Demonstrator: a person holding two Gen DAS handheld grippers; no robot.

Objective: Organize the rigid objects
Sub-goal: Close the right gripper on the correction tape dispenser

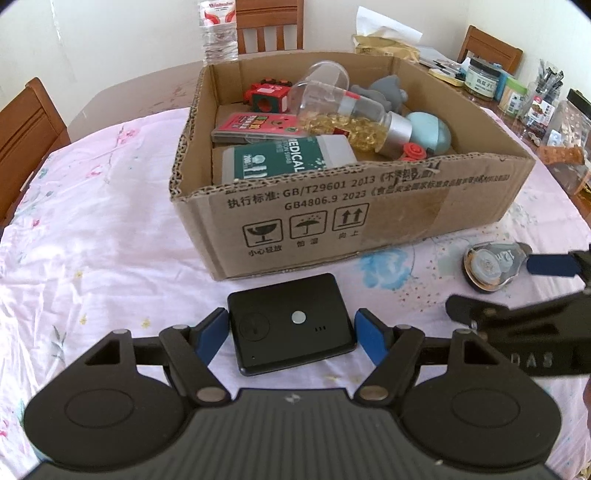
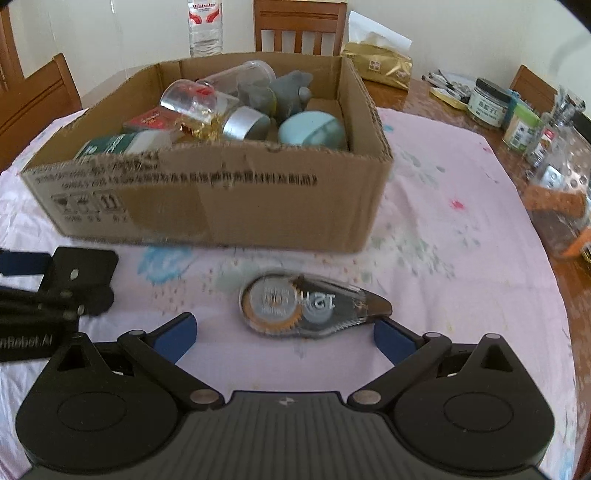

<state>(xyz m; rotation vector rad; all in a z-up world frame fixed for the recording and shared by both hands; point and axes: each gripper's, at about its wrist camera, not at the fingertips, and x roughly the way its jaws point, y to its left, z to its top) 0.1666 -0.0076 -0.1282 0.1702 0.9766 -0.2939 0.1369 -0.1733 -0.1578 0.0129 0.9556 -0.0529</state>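
A flat black device [image 1: 291, 323] lies on the pink floral cloth just in front of the cardboard box [image 1: 369, 221]. My left gripper [image 1: 291, 317] is shut on it, a blue pad against each short side. A clear correction tape dispenser [image 2: 314, 306] lies on the cloth before the box [image 2: 240, 206], between the wide-apart fingers of my right gripper [image 2: 284, 325], which is open. Its right pad is close to the dispenser's tip and its left pad is well clear. The dispenser [image 1: 491, 267] also shows in the left wrist view. The box holds several items.
Inside the box are a green medical box [image 1: 280, 158], a jar of yellow capsules [image 1: 354, 114], a red cube [image 1: 267, 96] and a light blue round thing [image 2: 312, 129]. A water bottle [image 1: 219, 29] and chairs stand behind it. Jars [image 2: 487, 101] crowd the table's right edge.
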